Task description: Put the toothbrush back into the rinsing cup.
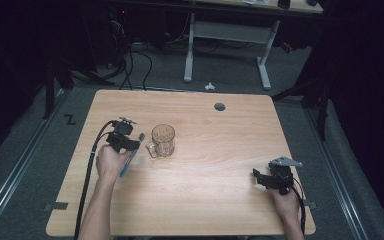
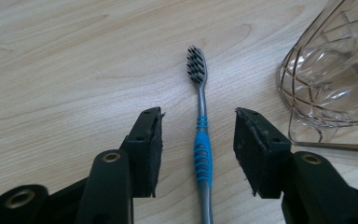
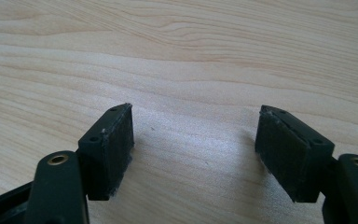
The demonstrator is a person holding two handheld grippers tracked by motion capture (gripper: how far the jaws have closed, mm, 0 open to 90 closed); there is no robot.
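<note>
Left gripper [image 2: 198, 140]: jaws spread, one either side of the toothbrush [image 2: 201, 140], not touching it. Brush lies flat on the table [image 2: 51, 60], blue grip section between the pads, black bristle head pointing away from the gripper. Glass mug [image 2: 331, 79] sits just to the right of the brush in the left gripper view, clear, faceted, upright.

Right gripper [image 3: 193, 149]: jaws spread wide, nothing between them, bare wood underneath.

High view adds the layout: left gripper [image 1: 128, 145] in the left hand [image 1: 111, 162] at table left, brush [image 1: 132, 156] running out from under it toward the near edge, mug [image 1: 162, 140] just beside, handle on the gripper side. Right gripper [image 1: 266, 179] rests near the front right corner, grey plate on top, well apart from brush and mug. Whether the left jaws sit on the table I can't tell.

Table [image 1: 220, 150]: light wood grain, round grommet [image 1: 220, 106] near the far edge. Grey carpet around it, cables on the floor at far left, white-legged desk [image 1: 227, 35] behind, room dark.
</note>
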